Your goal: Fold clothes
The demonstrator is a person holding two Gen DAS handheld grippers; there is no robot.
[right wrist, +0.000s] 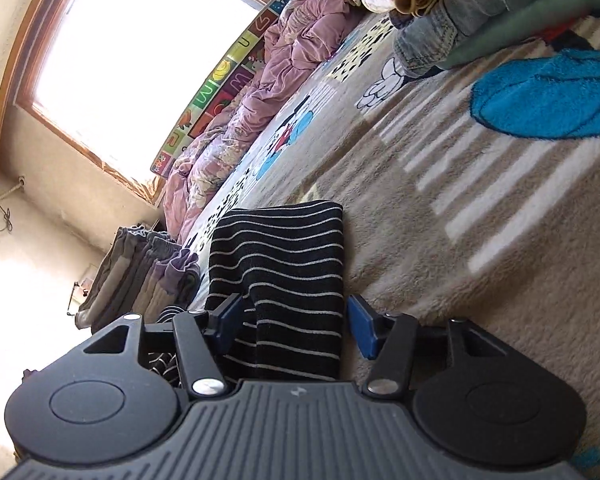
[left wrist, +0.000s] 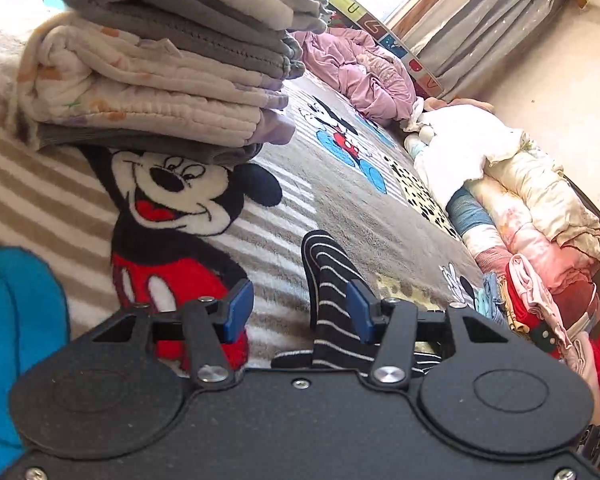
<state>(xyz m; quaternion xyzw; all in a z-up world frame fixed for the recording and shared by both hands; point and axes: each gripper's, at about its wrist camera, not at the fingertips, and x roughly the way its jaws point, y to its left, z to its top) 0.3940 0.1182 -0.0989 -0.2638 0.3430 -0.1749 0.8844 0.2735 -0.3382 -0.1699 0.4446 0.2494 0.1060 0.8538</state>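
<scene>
Now both tools stand spread: left tool (left wrist: 300,312), right tool (right wrist: 296,324); each straddles the striped garment (right wrist: 276,264) on the blanket (right wrist: 460,240). Pinch matching edges squarely; keep layers flush.

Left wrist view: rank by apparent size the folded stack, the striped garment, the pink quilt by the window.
1. folded stack, clearly the largest.
2. pink quilt.
3. striped garment, partly hidden behind the left gripper.
The last two look alike; the quilt lies much farther off, so their order is unsure.

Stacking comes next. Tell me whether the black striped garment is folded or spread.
Folded. The striped garment lies on the blanket as a narrow doubled strip, layers overlapping, between the open right tool.
</scene>
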